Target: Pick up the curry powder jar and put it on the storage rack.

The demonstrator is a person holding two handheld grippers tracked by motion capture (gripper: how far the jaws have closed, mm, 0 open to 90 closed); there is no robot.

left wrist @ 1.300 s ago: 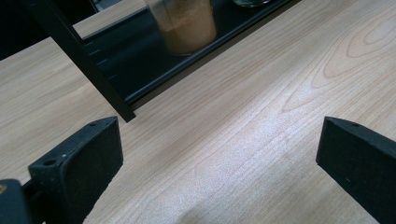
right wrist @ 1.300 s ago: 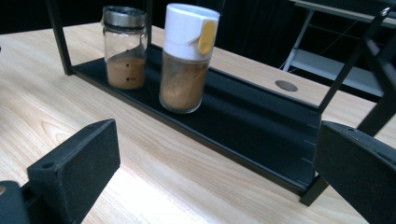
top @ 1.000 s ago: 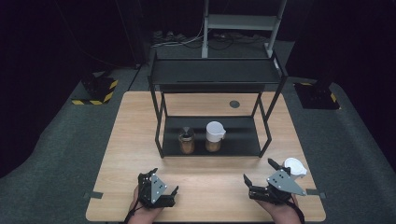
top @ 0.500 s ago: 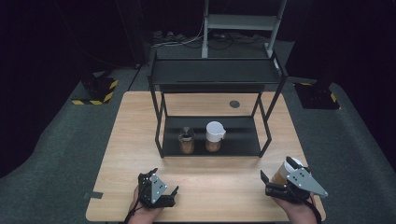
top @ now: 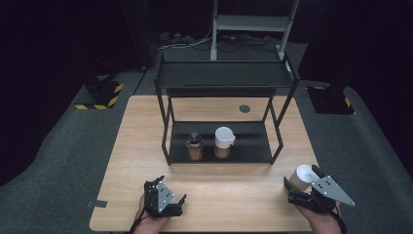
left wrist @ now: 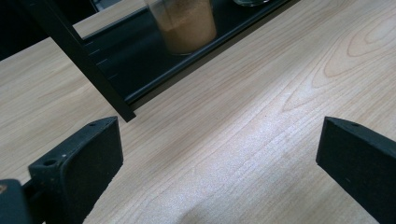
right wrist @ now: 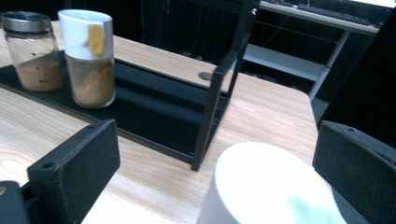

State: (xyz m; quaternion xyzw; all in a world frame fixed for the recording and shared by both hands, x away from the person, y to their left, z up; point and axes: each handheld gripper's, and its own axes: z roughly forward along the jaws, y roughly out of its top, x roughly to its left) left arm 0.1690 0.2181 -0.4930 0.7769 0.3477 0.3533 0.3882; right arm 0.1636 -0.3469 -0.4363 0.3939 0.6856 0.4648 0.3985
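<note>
A white-lidded jar stands near the table's right front edge, its lid large between the jaws in the right gripper view. My right gripper is open with its jaws on either side of that jar, apart from it. My left gripper is open over bare wood at the front left, holding nothing. On the black rack's lower tray stand a metal-lidded glass jar of brown powder and a white-capped spice jar.
The black two-tier rack takes up the table's middle; its front right leg is just beyond the right gripper, and its front left leg is ahead of the left gripper. A round grommet lies behind the rack.
My right gripper has swung to the right and closed in around the white-lidded jar, which now sits between its jaws. The left gripper has stayed put.
</note>
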